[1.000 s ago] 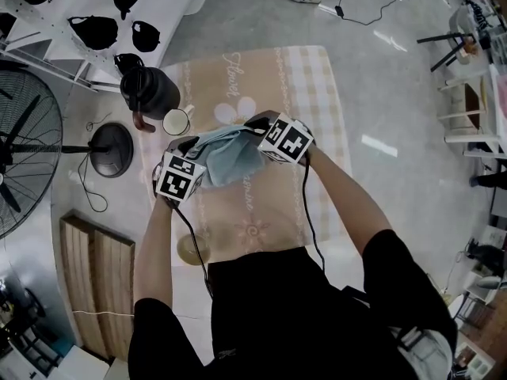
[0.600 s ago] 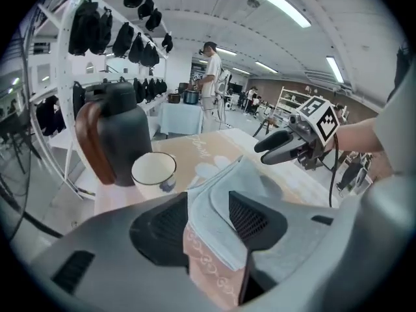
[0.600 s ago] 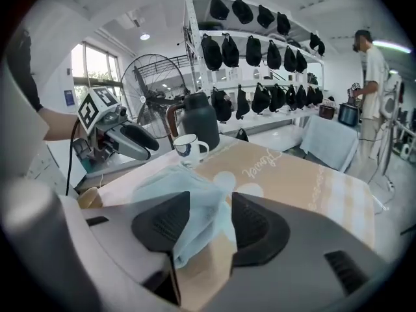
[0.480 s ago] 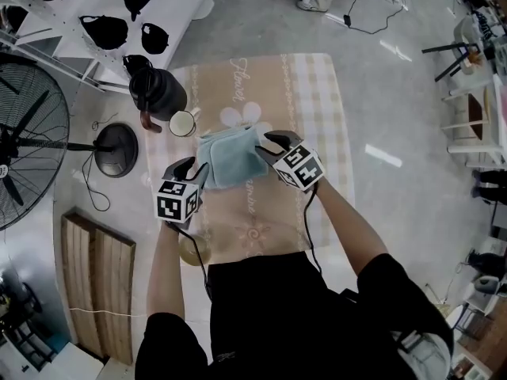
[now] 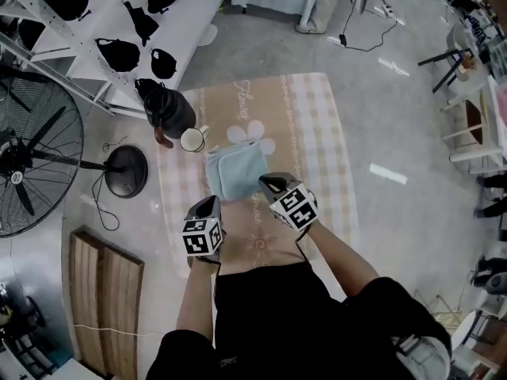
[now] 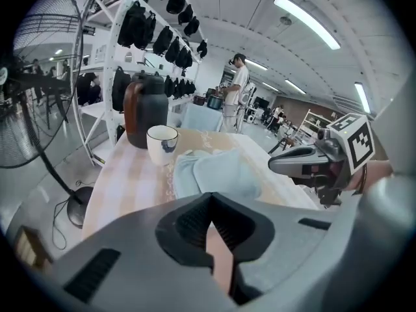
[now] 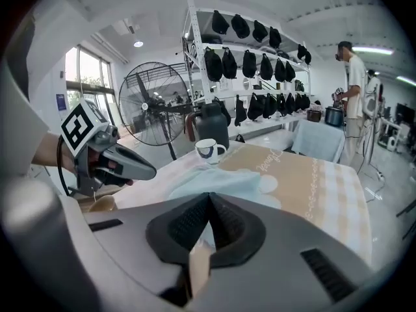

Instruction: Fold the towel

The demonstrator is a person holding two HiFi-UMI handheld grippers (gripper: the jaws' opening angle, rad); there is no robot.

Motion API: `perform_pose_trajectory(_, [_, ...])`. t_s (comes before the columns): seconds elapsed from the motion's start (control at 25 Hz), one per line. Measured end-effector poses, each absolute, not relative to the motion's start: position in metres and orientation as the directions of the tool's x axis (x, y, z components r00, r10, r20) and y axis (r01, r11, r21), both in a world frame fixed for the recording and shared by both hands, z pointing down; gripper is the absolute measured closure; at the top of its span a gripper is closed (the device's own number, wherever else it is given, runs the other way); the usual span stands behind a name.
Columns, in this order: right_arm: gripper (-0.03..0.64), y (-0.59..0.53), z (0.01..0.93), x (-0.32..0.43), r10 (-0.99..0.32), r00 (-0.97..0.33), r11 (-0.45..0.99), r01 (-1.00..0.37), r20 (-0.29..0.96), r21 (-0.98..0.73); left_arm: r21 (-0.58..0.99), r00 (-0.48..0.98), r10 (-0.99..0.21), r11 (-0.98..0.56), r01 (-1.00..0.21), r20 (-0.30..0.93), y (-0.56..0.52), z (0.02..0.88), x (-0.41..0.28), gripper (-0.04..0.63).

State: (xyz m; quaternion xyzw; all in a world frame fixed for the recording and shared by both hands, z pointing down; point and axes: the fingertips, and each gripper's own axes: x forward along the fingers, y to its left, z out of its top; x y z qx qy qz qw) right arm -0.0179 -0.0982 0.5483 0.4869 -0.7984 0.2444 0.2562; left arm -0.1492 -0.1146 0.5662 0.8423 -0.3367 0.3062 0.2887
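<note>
The towel [image 5: 235,170] lies folded on the tabletop [image 5: 317,133], by the cup [image 5: 192,139]. The left hand-held gripper [image 5: 211,203] and right hand-held gripper [image 5: 266,183] are closed and empty, just beside it. I think a good finish is patting the edges flat.

- Floor [image 5: 396,93] is shiny pale grey concrete, a few cables trailing across the far end.
- Big black pedestal fan [image 5: 28,161] off to the left.
- White rack [image 5: 186,2] loaded with black caps.
- Slatted wooden pallet [image 5: 103,287] lies on the floor at bottom left.
- Table in the middle has a beige checked cloth [image 5: 313,125].
- Long strip lights [image 6: 305,21] on a white ceiling, plus tall windows [image 7: 84,77] behind the fan.
</note>
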Motion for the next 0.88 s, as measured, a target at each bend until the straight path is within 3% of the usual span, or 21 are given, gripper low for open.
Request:
perform_pose_trajectory(0.4, [0.615, -0.088, 0.501, -0.062, -0.683, -0.395, 0.432, -0.897, 0.614, -0.095, 0.294, 0.617, -0.523, -0.573, -0.765, 0.588, -0.105, 0.507, -0.157, 0.589])
perform_pose_trajectory(0.88, [0.616, -0.129, 0.337, -0.089, -0.87, -0.374, 0.395, -0.919, 0.322, -0.002, 0.186, 0.637, -0.728, -0.61, -0.77, 0.251, -0.138, 0.331, -0.177, 0.591])
